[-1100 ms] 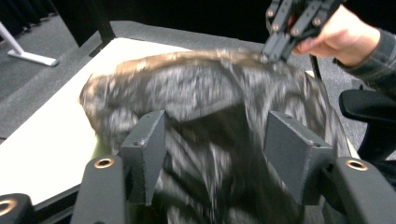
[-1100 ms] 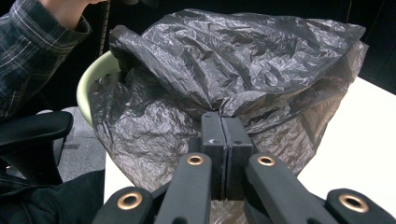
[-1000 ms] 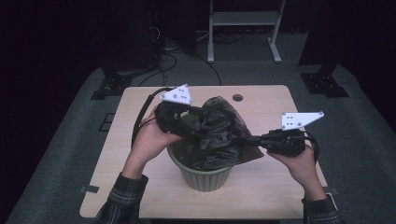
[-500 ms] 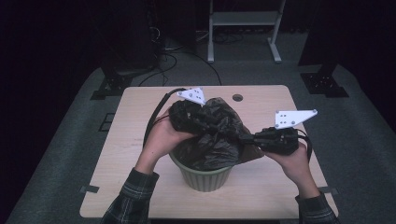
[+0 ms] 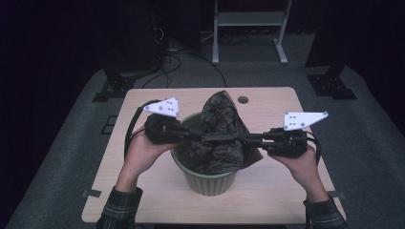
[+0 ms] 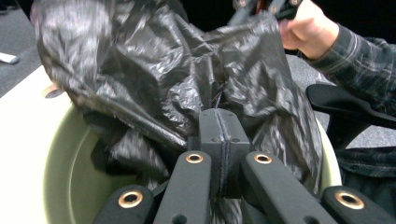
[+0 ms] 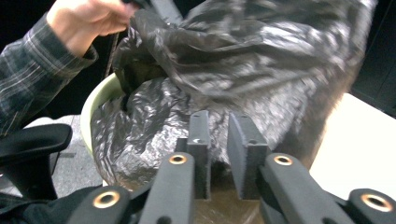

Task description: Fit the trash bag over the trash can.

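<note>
A crumpled black plastic bag [image 5: 222,129] stands up out of a pale green bin [image 5: 205,183] at the middle of the table. My left gripper [image 5: 199,137] reaches in over the bin's left rim. In the left gripper view its jaws [image 6: 223,122] have just closed and meet on a fold of the bag [image 6: 140,70] above the bin's inside wall [image 6: 60,154]. My right gripper [image 5: 248,140] points in from the right. Its jaws [image 7: 218,133] have just parted; a narrow gap shows between the pads, with the bag [image 7: 261,60] just beyond and the bin rim [image 7: 95,105] at left.
The wooden table [image 5: 272,191] has a small dark round hole [image 5: 243,100] near its far edge. A white metal frame [image 5: 248,19], cables [image 5: 176,62] and black stand bases [image 5: 114,88] sit on the floor behind. A black chair part [image 6: 350,105] is beside the bin.
My left gripper has come off the top of the bag, moved left and down to the bin's rim, and closed. The bag now leans right, baring the left rim. The right jaws have parted.
</note>
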`<state>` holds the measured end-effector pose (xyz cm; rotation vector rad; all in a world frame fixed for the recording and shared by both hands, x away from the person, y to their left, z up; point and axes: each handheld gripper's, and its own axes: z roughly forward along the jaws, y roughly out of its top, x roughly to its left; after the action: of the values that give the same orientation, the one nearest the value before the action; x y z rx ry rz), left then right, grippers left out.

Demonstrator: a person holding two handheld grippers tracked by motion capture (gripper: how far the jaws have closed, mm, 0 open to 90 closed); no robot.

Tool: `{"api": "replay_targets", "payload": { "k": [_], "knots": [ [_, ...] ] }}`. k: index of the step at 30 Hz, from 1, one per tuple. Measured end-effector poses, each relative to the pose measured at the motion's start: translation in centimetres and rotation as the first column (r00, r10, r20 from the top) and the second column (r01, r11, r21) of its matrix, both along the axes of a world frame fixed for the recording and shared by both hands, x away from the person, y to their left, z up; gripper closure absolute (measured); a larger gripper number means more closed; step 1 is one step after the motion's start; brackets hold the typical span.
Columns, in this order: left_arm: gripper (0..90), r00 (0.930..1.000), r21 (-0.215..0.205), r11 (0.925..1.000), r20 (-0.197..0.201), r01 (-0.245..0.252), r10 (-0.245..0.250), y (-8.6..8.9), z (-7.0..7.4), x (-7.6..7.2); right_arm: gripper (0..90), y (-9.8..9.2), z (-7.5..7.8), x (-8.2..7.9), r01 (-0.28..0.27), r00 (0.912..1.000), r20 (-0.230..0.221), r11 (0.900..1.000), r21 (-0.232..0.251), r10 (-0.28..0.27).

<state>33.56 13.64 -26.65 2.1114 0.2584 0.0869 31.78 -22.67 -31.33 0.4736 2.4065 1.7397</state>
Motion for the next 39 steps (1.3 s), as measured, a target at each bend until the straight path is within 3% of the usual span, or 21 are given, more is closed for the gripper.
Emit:
{"api": "replay_targets", "payload": {
  "k": [4, 9, 14, 19, 20, 22, 24, 27, 34, 39],
  "knots": [
    [89.9, 0.9999, 0.014, 0.9999, -0.009, -0.006, 0.006, 0.7, -0.8, -0.2, 69.8, 0.2, 0.7, 0.5, 0.031, 0.9995, 0.006, 0.999, 0.031, -0.031],
    [89.8, 0.9997, 0.008, 1.0, -0.024, -0.002, 0.002, 0.8, -1.5, -0.1, 61.2, 1.2, 2.3, 2.1, 0.033, 0.9995, 0.001, 0.998, 0.048, -0.033],
    [89.8, 0.9996, 0.008, 1.0, -0.03, 0.003, -0.003, 0.6, -1.7, -0.2, 52.0, 2.6, 3.5, 4.0, 0.051, 0.9985, -0.018, 0.998, 0.039, -0.051],
    [89.8, 0.9995, 0.009, 0.9999, -0.032, 0.008, -0.007, 0.5, -1.8, -0.2, 47.3, 4.4, 3.5, 5.7, 0.047, 0.9972, -0.059, 0.999, 0.02, -0.046],
    [89.8, 0.9995, 0.01, 0.9999, -0.032, 0.008, -0.007, 0.5, -1.8, -0.2, 51.0, 4.9, 3.4, 6.0, 0.044, 0.9965, -0.072, 0.999, 0.015, -0.043],
    [89.8, 0.9996, 0.007, 1.0, -0.029, 0.005, -0.005, 0.6, -1.8, -0.3, 76.0, 5.6, 3.0, 6.3, 0.017, 0.9963, -0.084, 1.0, -0.018, -0.019],
    [89.8, 0.9996, 0.007, 1.0, -0.026, -0.003, 0.003, 1.0, -1.9, -0.4, 90.0, 6.2, 2.7, 6.1, 0.013, 0.9975, -0.068, 0.997, -0.072, -0.018],
    [89.8, 0.9993, 0.011, 0.9996, -0.023, -0.028, 0.028, 1.9, -2.0, -0.4, 90.0, 5.8, 2.4, 5.4, 0.01, 0.9983, -0.056, 0.997, -0.071, -0.014],
    [89.9, 0.9967, -0.018, 0.9968, -0.025, -0.078, 0.078, 4.7, -2.5, -1.2, 90.0, 2.1, 1.6, 2.4, 0.029, 0.999, -0.033, 0.997, -0.076, -0.032],
    [87.7, 0.9957, -0.016, 0.9962, -0.039, -0.085, 0.084, 5.3, -3.6, -1.8, 90.0, 0.6, 0.3, 0.5, 0.014, 0.999, -0.04, 0.996, -0.092, -0.018]
  ]
}}
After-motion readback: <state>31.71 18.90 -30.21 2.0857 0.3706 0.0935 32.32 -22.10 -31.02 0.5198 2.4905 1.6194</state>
